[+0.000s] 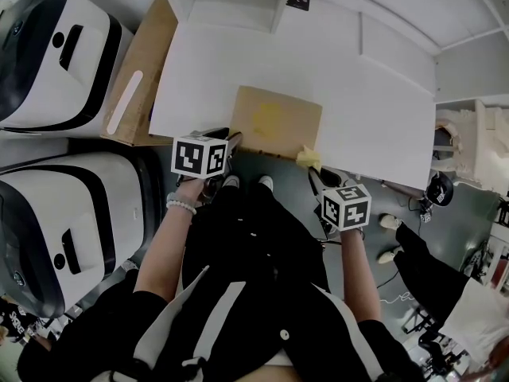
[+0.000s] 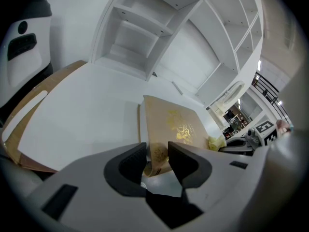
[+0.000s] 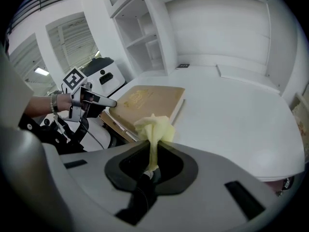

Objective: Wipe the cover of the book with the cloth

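Cloth (image 3: pixel 154 127) first: a soft yellow wad, pinched by its tail in my right claw (image 3: pixel 154 149), whose jaws are pressed together on it so the loose bunch sticks out beyond the tips. It will be light and floppy, so I judge it only wipes well if I press the bunch flat on the cover and drag, rather than dab with the tip. It hangs just at the near right corner of the book (image 3: pixel 145 98); I cannot tell whether it touches yet.

My left claw (image 2: pixel 157 151) stands wide, with the book's near left corner between its pads. Both pads look to bear on that corner, so I read it as a hold that pins the book. That seems the right place: a stiff hardback with a smooth tan cover and gilt print, likely to slide on the slick white tabletop (image 1: pixel 382 110) if wiped without an anchor.

The book lies flat at the near edge of the tabletop, and its near edge seems to overhang slightly. It looks heavy enough to stay put under a light stroke, though a hard push toward me could tip it off.

Beyond it, the tabletop runs back to white shelves (image 2: pixel 145 28).
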`<state>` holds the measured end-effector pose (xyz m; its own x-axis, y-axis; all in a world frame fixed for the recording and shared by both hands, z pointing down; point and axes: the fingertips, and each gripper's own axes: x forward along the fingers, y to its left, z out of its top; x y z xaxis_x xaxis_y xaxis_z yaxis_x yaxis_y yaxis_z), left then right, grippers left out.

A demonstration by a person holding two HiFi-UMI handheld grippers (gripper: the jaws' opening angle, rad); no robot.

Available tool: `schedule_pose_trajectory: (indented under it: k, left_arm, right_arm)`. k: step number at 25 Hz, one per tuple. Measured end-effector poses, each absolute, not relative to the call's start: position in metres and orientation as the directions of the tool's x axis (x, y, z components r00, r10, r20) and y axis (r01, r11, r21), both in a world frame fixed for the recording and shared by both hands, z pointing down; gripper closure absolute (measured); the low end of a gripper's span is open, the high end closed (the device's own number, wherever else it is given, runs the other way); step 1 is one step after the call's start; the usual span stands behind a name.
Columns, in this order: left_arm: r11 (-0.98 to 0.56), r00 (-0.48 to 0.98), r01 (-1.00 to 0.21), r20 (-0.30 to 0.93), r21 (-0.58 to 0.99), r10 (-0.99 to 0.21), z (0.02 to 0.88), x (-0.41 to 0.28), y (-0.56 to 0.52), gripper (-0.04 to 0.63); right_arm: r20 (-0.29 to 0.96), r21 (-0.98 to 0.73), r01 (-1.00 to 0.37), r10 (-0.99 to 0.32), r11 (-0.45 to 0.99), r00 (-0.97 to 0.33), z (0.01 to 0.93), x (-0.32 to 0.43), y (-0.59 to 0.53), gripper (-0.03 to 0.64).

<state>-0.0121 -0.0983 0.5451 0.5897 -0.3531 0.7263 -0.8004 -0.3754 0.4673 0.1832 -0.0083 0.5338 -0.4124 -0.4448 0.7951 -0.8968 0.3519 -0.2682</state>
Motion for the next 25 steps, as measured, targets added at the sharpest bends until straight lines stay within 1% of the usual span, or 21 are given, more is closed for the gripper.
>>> schedule_pose_trajectory:
  k: [6,15,22,25]
  left_arm:
    - [-0.377,0.6,-0.793,0.723,0.479,-0.343,0.546,-0.012,-0.098,0.453]
    - [-0.39,0.595,-0.795,0.726,0.465,-0.346,0.544,-0.01,-0.103,0.453]
    - [-0.426,0.634,-0.761,0.702,0.489,-0.325,0.537,-0.006,-0.098,0.448]
    - [-0.44,0.629,-0.763,0.702,0.474,-0.334,0.53,-0.01,-0.099,0.448]
  right_arm:
    - [0.806,-0.227,-0.923,-0.471,0.312,-0.357,0.532,0.198,-0.005,0.58]
    - [0.704,-0.227,-0.942,-0.627,0.246,-0.333,0.5,0.214,-0.01,0.58]
    - [0.648,-0.216,-0.937,-0.677,0.276,-0.349,0.476,0.202,-0.027,0.58]
    - [0.62,-0.216,-0.932,-0.697,0.291,-0.361,0.463,0.197,-0.036,0.581]
